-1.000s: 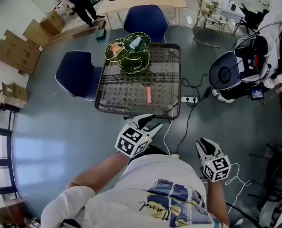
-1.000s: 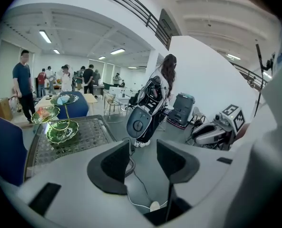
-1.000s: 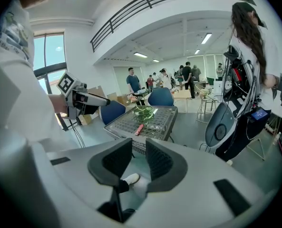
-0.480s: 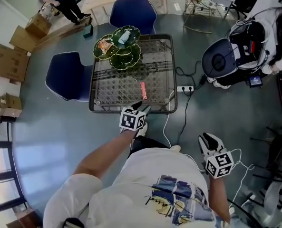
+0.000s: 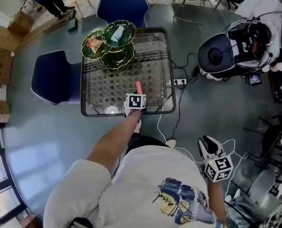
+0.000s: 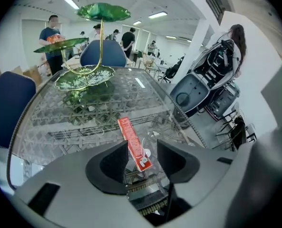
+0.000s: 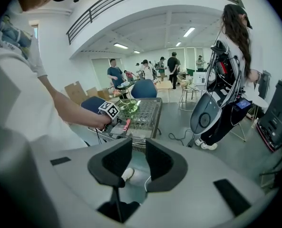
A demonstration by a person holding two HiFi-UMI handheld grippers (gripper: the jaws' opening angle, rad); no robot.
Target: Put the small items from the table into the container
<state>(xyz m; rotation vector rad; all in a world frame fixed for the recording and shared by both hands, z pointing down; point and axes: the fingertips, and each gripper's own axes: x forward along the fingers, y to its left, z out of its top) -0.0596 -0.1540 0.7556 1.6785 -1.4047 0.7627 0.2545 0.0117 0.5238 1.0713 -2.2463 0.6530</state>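
Head view first: our left gripper (image 5: 135, 101) reaches over the near edge of the glass-and-wire worktop (image 5: 102, 87), and the slim red packet (image 5: 139, 87) lies flat just ahead of it. At the far corner stands the green leaf-shaped tiered dish stand (image 5: 113, 44), which we take to be the container; two of its leaves hold small items. Our right gripper (image 5: 216, 163) hangs at our side, well apart from the worktop.

In the left gripper view, the fingers (image 6: 110, 165) are spread and unclenched. The near end of the red packet (image 6: 129, 131) sits between them, nearer the left one and running away at a slant. For a sound pick we should twist slightly to line up with its long edges, centre it, drop until the tips nearly meet the glass, then close gently; we expect so thin a wrapper to buckle or skid on the slick surface. The stand (image 6: 86, 75) rises beyond.

In the right gripper view, the fingers (image 7: 113, 163) are parted and grasp nothing, with only floor behind.
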